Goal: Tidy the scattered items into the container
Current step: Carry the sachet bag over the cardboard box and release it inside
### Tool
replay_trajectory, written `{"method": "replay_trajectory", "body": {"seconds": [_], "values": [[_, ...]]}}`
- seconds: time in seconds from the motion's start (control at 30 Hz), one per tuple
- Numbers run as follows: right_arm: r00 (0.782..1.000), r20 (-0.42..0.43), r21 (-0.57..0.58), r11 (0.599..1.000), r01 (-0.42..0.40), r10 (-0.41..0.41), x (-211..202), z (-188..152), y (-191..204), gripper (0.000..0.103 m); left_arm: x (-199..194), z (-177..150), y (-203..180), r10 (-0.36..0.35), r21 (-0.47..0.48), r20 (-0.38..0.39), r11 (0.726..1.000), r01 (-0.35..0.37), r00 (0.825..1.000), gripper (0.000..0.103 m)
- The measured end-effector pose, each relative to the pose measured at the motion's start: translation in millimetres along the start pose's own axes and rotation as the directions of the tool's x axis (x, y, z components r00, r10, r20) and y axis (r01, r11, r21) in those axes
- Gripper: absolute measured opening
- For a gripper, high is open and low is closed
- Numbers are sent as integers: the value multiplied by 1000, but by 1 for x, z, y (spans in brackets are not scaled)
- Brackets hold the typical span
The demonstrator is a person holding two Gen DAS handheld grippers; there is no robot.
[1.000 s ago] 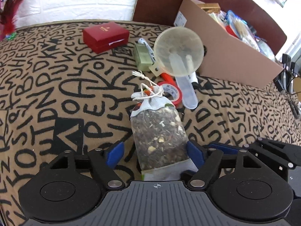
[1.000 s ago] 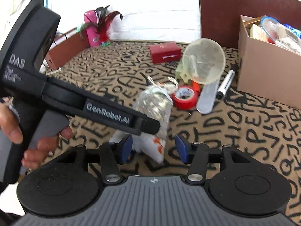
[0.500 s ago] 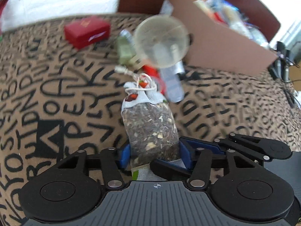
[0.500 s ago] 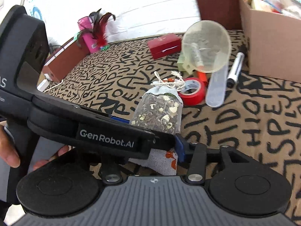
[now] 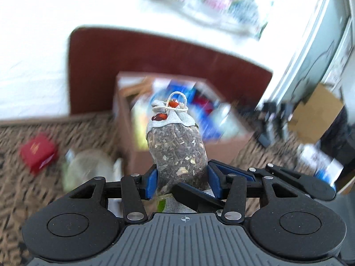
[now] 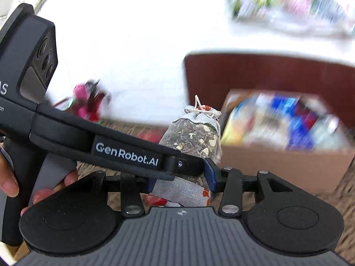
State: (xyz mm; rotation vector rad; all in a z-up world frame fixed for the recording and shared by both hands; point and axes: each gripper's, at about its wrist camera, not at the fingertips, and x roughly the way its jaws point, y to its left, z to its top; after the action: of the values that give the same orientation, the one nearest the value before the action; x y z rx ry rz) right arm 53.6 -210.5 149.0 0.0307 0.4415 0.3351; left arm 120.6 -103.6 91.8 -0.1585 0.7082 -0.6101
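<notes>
A herb sachet [image 5: 177, 153] is pinched from both sides: the left gripper [image 5: 180, 181] has just been closing and its blue pads press its lower part, while the right gripper [image 6: 180, 179] is clamped on the same cloth base. The sachet is held upright, clear of the patterned cloth [image 5: 26, 177]. Beyond it, blurred, a filled cardboard box [image 5: 142, 119] is seen at the cloth's far edge, with a red box [image 5: 36, 153] near the left edge.

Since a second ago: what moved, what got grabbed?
Both grippers closed on the herb sachet and raised it off the patterned bedspread; it now hangs in front of the cardboard box. The left gripper clamps its lower half, the right gripper the bottom end. Jaws have just been closing, sachet between them. Unmoved: red box, clear funnel and cardboard box.
</notes>
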Motion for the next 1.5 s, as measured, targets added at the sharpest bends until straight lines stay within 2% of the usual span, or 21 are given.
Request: {"method": "replay_trajectory", "body": {"seconds": [0.17,0.23,0.4,0.6,0.67,0.73,0.87,0.97,1.07,1.17,1.2,1.23,1.27,1.3,1.37,1.5], "values": [[992,104,-40,996,74,-69,3,58,-35,49,20,67,-17,-44,-17,80,999,46,996,58],[987,131,-39,995,95,-89,12,82,-50,49,35,91,-19,-55,-13,109,998,57,992,62],[983,131,-38,990,135,-129,51,113,-84,48,84,123,-6,-50,-17,120,998,53,991,57],[991,62,-21,992,121,-120,110,104,-112,48,146,129,31,-20,-74,45,997,23,999,58],[994,24,-3,994,108,-108,131,97,-120,48,163,126,44,-10,-105,10,994,11,1000,67],[996,-8,16,996,88,-88,144,89,-128,48,169,119,55,-14,-109,-9,994,13,1000,81],[999,-17,22,998,51,-50,133,77,-130,51,156,106,50,-71,-44,-14,997,70,997,84],[998,-10,-15,998,60,-61,112,70,-122,51,148,98,39,-58,10,0,998,58,998,92],[997,-20,-27,997,76,-76,96,64,-123,52,148,92,36,-43,19,-22,999,43,999,93],[994,-65,-39,995,88,-90,86,54,-124,51,151,85,37,-67,1,-78,998,67,995,86],[992,-80,-50,995,90,-94,84,50,-124,50,153,83,36,-69,1,-96,998,70,993,77],[990,-94,-62,993,96,-101,83,46,-123,46,158,81,35,-70,5,-120,997,71,990,64],[988,-108,-75,992,103,-110,84,42,-122,38,164,80,34,-67,8,-144,998,69,987,55],[985,-123,-81,991,110,-119,89,40,-123,34,169,79,34,-67,4,-158,998,68,985,46],[980,-148,-66,990,124,-133,102,37,-126,22,171,77,36,-56,-10,-144,998,55,988,44],[982,-139,-51,991,122,-128,125,40,-127,18,171,84,43,8,-9,-92,1000,-9,996,45]]}}
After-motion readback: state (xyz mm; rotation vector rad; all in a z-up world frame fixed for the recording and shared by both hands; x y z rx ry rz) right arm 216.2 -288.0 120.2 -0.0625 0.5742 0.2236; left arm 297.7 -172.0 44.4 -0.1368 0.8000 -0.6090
